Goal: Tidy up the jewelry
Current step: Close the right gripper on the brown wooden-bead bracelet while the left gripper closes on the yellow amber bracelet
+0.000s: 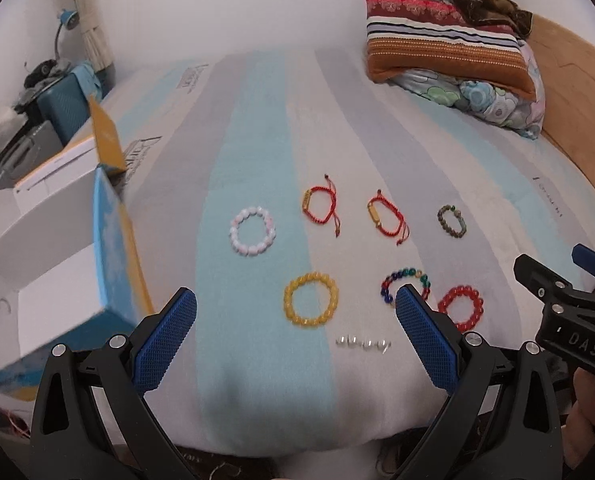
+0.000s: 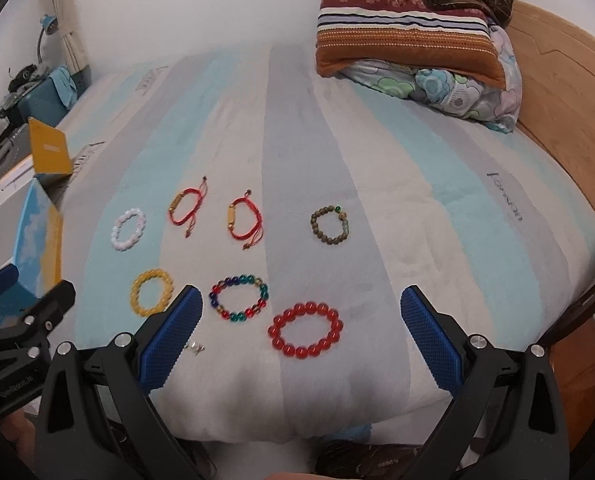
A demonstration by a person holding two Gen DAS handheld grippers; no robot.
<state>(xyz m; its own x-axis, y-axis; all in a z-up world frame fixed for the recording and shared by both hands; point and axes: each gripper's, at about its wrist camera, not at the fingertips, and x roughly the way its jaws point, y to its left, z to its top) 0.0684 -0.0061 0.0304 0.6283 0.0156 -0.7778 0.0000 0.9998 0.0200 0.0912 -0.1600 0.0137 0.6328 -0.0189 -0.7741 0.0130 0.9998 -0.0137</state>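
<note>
Jewelry: 7 bracelets and a small silver piece (image 1: 362, 343) lie spread on the striped bed (image 1: 257, 140), none in the open box (image 1: 57, 280) at its left edge.
Risk, snag: the red cord bracelets (image 2: 185, 206) have loose tails that could catch a fingertip and drag a neighbour.
Risk, slip: round beads like the red bracelet (image 2: 305, 330) may roll from the pads on soft bedding.
Left gripper (image 1: 297, 336): jaws wide apart, empty, hovering over the yellow bracelet (image 1: 311, 300).
Right gripper (image 2: 301, 340): jaws wide apart, empty, above the red bracelet.
</note>
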